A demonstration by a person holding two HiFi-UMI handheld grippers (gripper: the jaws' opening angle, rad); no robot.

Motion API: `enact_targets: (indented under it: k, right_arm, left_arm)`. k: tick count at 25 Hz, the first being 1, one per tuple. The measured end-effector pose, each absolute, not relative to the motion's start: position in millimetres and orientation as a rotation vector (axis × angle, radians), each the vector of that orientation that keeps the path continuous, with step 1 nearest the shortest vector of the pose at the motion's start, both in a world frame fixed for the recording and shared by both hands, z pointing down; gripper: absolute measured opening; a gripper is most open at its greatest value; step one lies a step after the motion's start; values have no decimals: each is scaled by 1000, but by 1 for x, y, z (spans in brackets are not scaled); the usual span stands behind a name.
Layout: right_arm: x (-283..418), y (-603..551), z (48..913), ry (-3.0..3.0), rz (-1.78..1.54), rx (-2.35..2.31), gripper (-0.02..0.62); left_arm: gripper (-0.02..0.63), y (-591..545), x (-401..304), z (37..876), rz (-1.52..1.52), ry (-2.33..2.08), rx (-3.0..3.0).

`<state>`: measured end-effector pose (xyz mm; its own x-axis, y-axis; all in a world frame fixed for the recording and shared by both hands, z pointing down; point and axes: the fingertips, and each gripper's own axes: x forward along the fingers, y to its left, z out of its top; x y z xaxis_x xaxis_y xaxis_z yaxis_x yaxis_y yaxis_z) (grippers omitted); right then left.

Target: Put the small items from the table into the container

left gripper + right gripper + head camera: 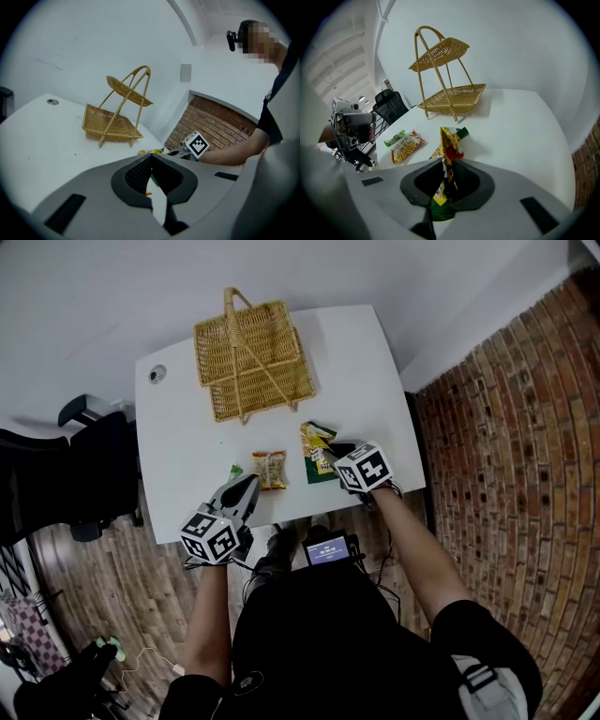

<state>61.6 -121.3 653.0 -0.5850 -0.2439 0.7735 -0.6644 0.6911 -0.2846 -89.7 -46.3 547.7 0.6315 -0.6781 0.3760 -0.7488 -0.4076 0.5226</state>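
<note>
A two-tier wicker basket [253, 357] [450, 93] [117, 117] stands at the back of the white table [356, 362]. My right gripper [335, 456] [447, 171] is shut on a green and yellow snack packet [317, 446] [450, 145], whose upper part stands up between the jaws. An orange snack packet [271, 469] [407, 146] lies flat to its left, with a small green packet [234, 471] [393, 138] beside it. My left gripper [247, 487] [151, 161] is shut and empty, near the table's front edge, just short of the small green packet.
A black office chair [75, 465] stands left of the table. A brick wall [506, 427] runs along the right. There is a round cable hole [157, 374] in the table's back left corner. White table surface lies between the packets and the basket.
</note>
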Motion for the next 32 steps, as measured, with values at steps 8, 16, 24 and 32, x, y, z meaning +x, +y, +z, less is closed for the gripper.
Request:
enact_targets:
  k: [8,16,24,32]
  right_arm:
    - [58,-118,641,-2195,753,678,60]
    - [62,-124,625,-2216,759,688,57]
    - [70,-148,601,-2245,738,736,55]
    - [71,-182,577,-2284,718,783,54]
  left_arm:
    - [9,-48,-90,544,125,-1113,2193]
    - [9,-57,-91,536,103,-1124,2210]
    - [9,-66,-91,530,77,-1136,2224]
    - [9,-79,-93,524,79,-1148,2240]
